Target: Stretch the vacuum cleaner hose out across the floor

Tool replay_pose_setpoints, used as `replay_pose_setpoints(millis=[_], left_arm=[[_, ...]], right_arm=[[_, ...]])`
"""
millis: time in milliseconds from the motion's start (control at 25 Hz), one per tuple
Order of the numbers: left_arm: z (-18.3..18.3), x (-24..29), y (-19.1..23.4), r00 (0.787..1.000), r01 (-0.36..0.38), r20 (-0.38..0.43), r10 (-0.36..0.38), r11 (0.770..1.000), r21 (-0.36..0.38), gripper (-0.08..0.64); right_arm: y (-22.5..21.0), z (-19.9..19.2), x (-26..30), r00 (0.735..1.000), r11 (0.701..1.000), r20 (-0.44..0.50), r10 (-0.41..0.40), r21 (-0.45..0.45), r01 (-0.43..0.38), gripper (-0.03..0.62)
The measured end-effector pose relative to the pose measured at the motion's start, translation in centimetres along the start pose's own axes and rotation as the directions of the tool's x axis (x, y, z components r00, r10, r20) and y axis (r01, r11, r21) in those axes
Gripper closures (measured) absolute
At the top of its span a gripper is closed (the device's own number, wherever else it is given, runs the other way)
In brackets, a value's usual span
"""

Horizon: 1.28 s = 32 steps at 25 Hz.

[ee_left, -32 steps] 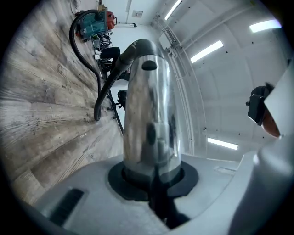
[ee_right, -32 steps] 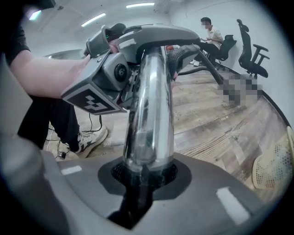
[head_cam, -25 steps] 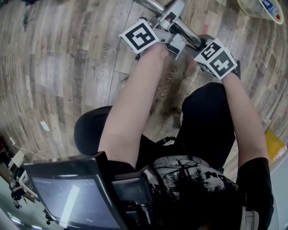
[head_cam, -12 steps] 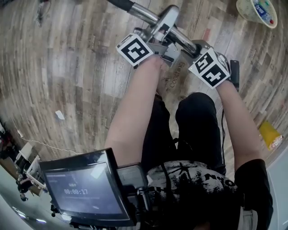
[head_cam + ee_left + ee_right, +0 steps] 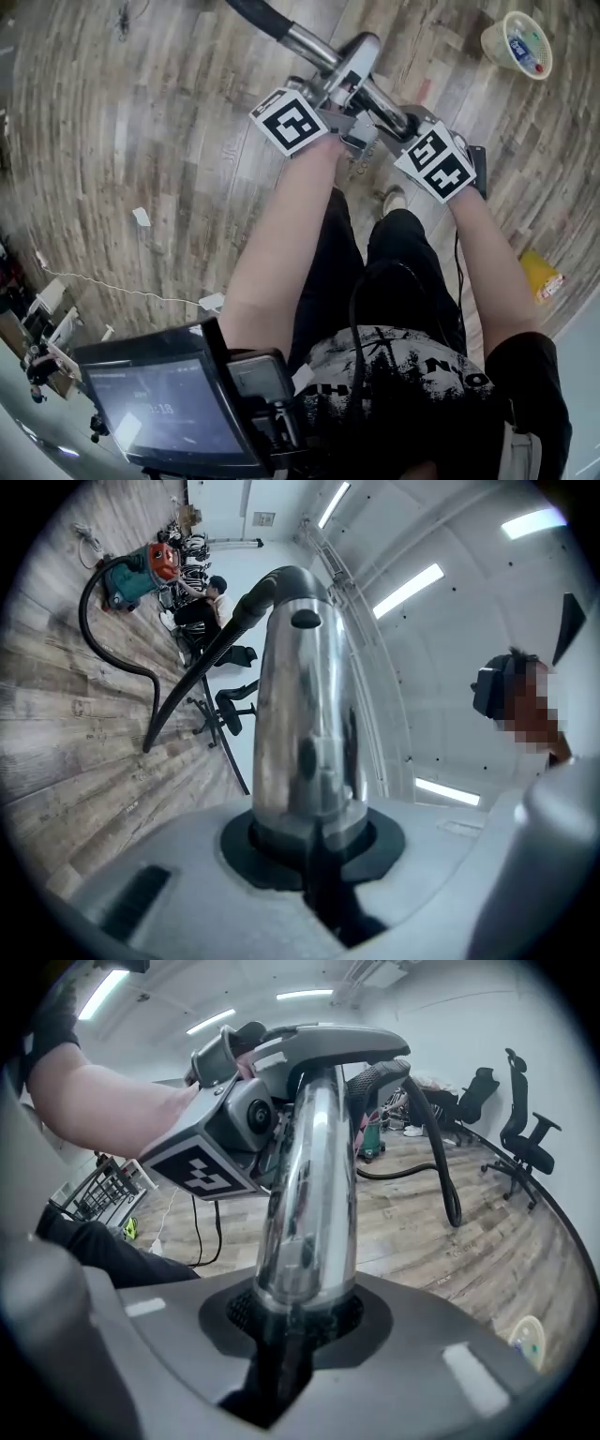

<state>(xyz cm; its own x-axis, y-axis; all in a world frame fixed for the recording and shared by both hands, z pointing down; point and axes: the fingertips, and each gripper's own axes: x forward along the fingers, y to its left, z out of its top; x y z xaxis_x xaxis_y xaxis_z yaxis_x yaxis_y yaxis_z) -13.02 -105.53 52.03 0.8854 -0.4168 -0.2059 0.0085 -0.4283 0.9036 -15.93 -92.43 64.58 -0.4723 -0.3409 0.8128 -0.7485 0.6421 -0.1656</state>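
The vacuum cleaner's chrome wand (image 5: 319,52) runs from the top of the head view down between my two grippers. My left gripper (image 5: 330,92) is shut on the wand (image 5: 305,714). Just below it, my right gripper (image 5: 405,122) is shut on the same wand (image 5: 309,1204). From the wand's far end a black hose (image 5: 122,658) curves across the wooden floor. It ends at the teal and orange vacuum cleaner body (image 5: 141,564). In the right gripper view the hose (image 5: 441,1166) hangs down behind the left gripper's marker cube (image 5: 211,1157).
A round basket (image 5: 516,42) holding bottles stands on the floor at top right. A yellow object (image 5: 539,274) lies at the right edge, a paper scrap (image 5: 142,217) and a white cable (image 5: 112,286) at left. Office chairs (image 5: 525,1138) line the far wall.
Both grippers have risen with the wand in their grip. The floor looks farther away, and more of the black hose and the basket has come into the head view.
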Motion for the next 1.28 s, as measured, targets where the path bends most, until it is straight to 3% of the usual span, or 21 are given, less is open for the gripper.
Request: replay_pose_setpoints(millis=[280, 720, 960, 1120, 1280], left_arm=[[5.0, 1.9, -12.5, 0.997, 0.066, -0.034, -0.067, 0.998, -0.011, 0.514], [8.5, 4.0, -22.6, 0.977, 0.168, -0.139, -0.163, 0.986, 0.024, 0.514], [7.8, 5.1, -24.9, 0.986, 0.112, -0.133, -0.103, 0.992, 0.060, 0.514], [6.1, 6.3, -25.7, 0.988, 0.104, -0.121, -0.093, 0.991, 0.087, 0.511], [4.7, 8.0, -27.8, 0.994, 0.105, -0.041, -0.101, 0.987, 0.119, 0.514]], right_arm=[[3.9, 7.3, -9.9, 1.000, 0.999, 0.003, 0.024, 0.049, -0.024, 0.500], [5.3, 13.5, -17.5, 0.998, 0.998, 0.006, -0.055, 0.023, 0.055, 0.494], [4.5, 13.2, -19.9, 0.985, 0.985, 0.004, -0.171, 0.001, 0.171, 0.502], [4.1, 11.9, -21.3, 0.991, 0.992, 0.055, -0.124, 0.008, 0.124, 0.508], [3.3, 10.5, -23.9, 0.994, 0.997, 0.084, -0.062, -0.039, 0.066, 0.508]])
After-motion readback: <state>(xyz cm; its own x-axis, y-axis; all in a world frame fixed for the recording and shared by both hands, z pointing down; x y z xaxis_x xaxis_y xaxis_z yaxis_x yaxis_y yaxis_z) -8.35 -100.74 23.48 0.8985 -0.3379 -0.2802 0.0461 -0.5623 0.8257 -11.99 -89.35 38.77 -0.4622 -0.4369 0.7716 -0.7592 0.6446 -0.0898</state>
